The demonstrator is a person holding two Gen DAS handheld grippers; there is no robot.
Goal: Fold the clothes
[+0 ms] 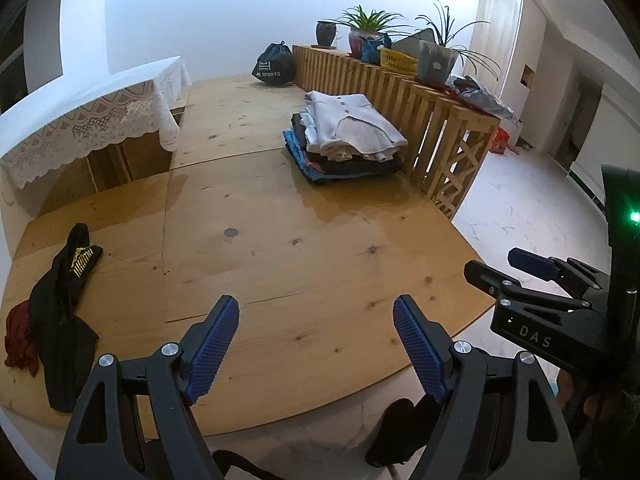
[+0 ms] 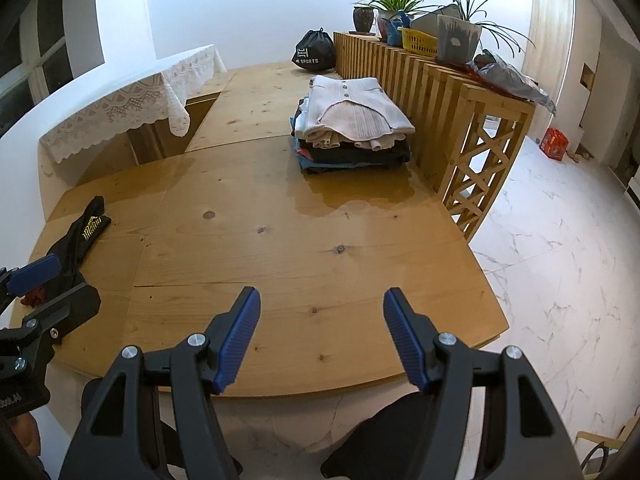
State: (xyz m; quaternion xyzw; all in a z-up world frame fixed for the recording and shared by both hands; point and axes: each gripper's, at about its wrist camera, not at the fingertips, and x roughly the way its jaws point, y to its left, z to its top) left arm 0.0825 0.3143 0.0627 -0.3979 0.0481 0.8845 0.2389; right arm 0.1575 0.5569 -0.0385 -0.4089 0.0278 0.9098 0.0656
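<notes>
Both grippers are hovering wide apart and empty above a wooden table (image 2: 280, 240). The left gripper (image 1: 316, 344) is facing a crumpled black garment (image 1: 60, 320) lying off to its left, and a stack of folded clothes (image 2: 352, 128) is sitting far ahead of the right gripper (image 2: 320, 336), beside a slatted wooden divider (image 2: 432, 92).

This is a room in a home, with a laundry corner set up in it. A plywood table (image 2: 280, 248) carries a stack of folded clothes (image 2: 352, 128) and a loose black garment (image 1: 60, 312). A lace cloth (image 1: 92, 124) covers a side counter. Potted plants (image 2: 396, 4), a yellow basket (image 2: 420, 40) and a laptop (image 2: 456, 40) sit on a slatted wooden shelf (image 2: 424, 92), a sports bag (image 2: 314, 54) beside it. The floor (image 2: 560, 260) is white marble tile.
</notes>
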